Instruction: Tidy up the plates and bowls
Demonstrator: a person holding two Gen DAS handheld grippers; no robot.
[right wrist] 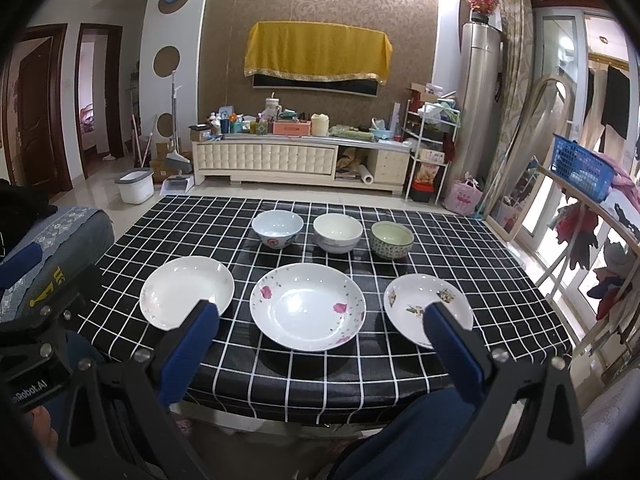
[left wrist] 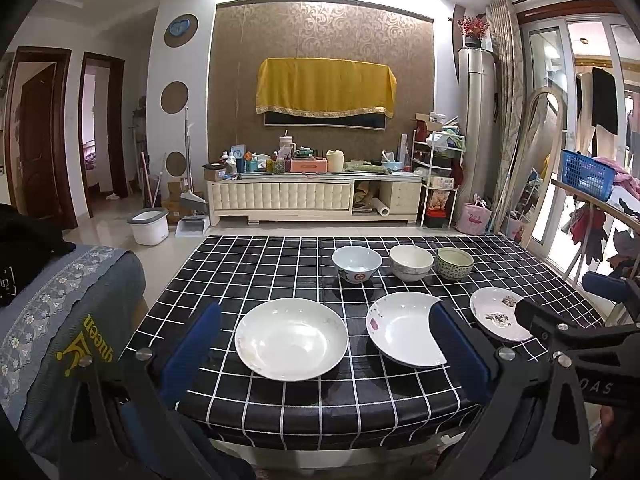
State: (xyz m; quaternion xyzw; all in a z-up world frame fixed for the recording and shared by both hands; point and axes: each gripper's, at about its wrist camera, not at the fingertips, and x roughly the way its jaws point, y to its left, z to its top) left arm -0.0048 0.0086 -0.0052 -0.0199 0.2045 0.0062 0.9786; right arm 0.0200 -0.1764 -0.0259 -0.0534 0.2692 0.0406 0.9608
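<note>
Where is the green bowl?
The green bowl sits at the right end of the back row, beside the white bowl and behind the small plate.

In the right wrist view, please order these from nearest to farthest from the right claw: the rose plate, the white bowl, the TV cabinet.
1. Rose plate: middle of the front row, just ahead of the right claw.
2. White bowl: middle of the back row.
3. TV cabinet: beyond the table, against the wall.
</note>
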